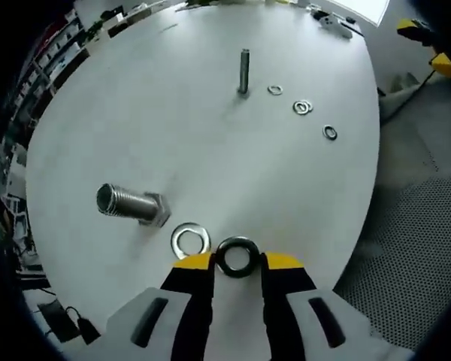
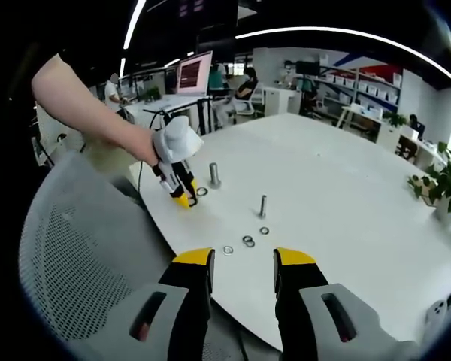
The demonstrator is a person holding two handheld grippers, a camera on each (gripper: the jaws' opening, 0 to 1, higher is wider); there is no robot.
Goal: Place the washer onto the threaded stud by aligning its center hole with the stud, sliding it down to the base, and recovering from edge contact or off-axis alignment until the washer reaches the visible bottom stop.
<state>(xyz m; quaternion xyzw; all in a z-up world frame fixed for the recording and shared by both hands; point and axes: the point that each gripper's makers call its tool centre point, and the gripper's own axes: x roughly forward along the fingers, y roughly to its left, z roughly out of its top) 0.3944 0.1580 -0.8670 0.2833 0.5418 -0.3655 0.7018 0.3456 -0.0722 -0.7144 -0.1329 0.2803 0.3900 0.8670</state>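
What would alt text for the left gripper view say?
The left gripper pinches a dark washer over a white table. A silver washer and large bolt are near; a thin threaded stud stands farther off.

We see a round white table [image 2: 346, 180], a grey mesh office chair [image 2: 75, 248] beside it, a pink-lit monitor [image 2: 194, 73] on a far desk, and a green potted plant [image 2: 440, 180] at the table's edge.
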